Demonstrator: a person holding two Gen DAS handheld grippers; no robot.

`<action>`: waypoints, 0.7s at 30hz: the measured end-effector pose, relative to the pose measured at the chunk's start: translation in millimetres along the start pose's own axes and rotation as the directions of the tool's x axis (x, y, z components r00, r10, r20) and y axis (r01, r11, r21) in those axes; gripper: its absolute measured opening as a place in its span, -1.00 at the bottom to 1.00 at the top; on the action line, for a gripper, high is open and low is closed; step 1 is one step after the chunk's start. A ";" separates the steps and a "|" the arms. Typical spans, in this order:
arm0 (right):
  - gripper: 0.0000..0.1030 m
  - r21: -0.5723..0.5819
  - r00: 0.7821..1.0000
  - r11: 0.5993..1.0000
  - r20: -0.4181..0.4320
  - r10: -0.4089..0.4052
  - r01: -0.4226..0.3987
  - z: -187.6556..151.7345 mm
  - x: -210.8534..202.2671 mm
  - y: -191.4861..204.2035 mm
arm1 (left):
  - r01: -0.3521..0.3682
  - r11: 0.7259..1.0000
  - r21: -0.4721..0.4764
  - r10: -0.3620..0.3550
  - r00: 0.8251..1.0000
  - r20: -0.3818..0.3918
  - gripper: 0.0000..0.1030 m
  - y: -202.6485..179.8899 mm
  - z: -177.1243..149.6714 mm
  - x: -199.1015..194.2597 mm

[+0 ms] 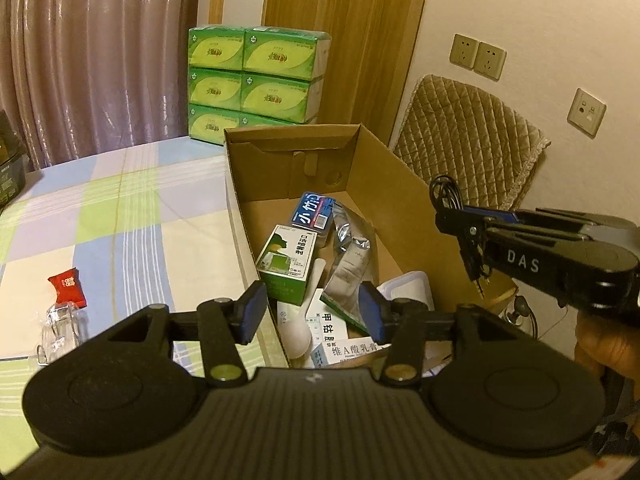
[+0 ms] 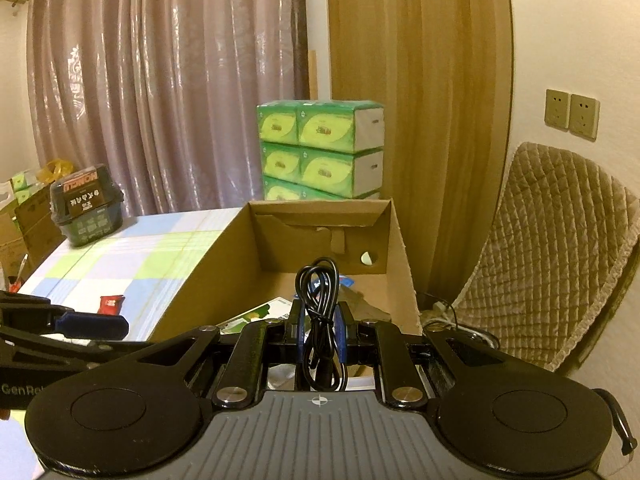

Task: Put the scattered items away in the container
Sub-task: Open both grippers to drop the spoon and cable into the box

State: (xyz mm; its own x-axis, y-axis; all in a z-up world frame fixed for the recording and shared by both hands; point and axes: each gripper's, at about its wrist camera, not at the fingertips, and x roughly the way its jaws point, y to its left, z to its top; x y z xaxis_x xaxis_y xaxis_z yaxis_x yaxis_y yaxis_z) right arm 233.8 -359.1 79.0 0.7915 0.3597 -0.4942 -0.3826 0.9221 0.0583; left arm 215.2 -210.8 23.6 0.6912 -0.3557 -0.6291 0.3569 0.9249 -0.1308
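Note:
An open cardboard box (image 1: 380, 168) (image 2: 224, 280) stands on the plaid-covered table (image 1: 120, 208). It holds a green medicine box (image 1: 286, 264), a blue pack (image 1: 314, 212), a silver pouch (image 1: 350, 256), a white spoon (image 1: 298, 332) and white cartons. My left gripper (image 1: 312, 312) hangs open over the box's near left corner, its pads pressing on nothing. My right gripper (image 2: 320, 332) (image 1: 452, 220) is shut on a coiled black cable (image 2: 318, 292) (image 1: 448, 196), held above the box's right side. A red snack packet (image 1: 67, 286) (image 2: 111, 304) and a clear plastic item (image 1: 60, 324) lie on the table to the left.
Stacked green tissue packs (image 1: 256, 80) (image 2: 320, 148) stand behind the box by the curtain. A chair with a quilted cover (image 1: 472, 132) (image 2: 560, 248) is at the right, with wires at its foot. A dark lidded container (image 2: 86, 208) sits at the table's far left.

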 end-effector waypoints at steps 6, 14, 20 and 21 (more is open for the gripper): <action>-0.70 -0.018 1.000 1.000 0.004 0.022 -0.021 4.7 3.6 6.2 | -0.004 1.000 -0.005 0.004 1.000 0.002 -0.03 3.3 -3.4 -2.3; 0.26 -0.005 0.999 1.000 0.013 0.031 -0.031 1.7 2.1 7.0 | -0.024 0.999 -0.027 0.024 1.000 0.001 -0.01 17.7 -10.4 -10.0; 0.26 0.007 1.000 1.000 0.004 0.030 -0.030 1.7 -1.8 11.3 | -0.049 0.998 -0.033 0.049 0.999 0.000 0.09 31.3 -18.1 -20.1; 0.26 0.012 1.000 1.000 0.002 0.028 -0.028 2.2 -2.6 12.6 | -0.054 0.998 -0.035 0.054 0.999 0.000 0.10 34.5 -19.8 -22.8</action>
State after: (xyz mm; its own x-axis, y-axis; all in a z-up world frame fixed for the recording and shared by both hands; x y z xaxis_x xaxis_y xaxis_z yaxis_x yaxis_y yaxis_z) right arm 227.9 -348.1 82.9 0.7818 0.3854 -0.4902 -0.3987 0.9134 0.0822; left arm 199.3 -168.1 18.3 0.7095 -0.3050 -0.6352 0.2964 0.9470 -0.1236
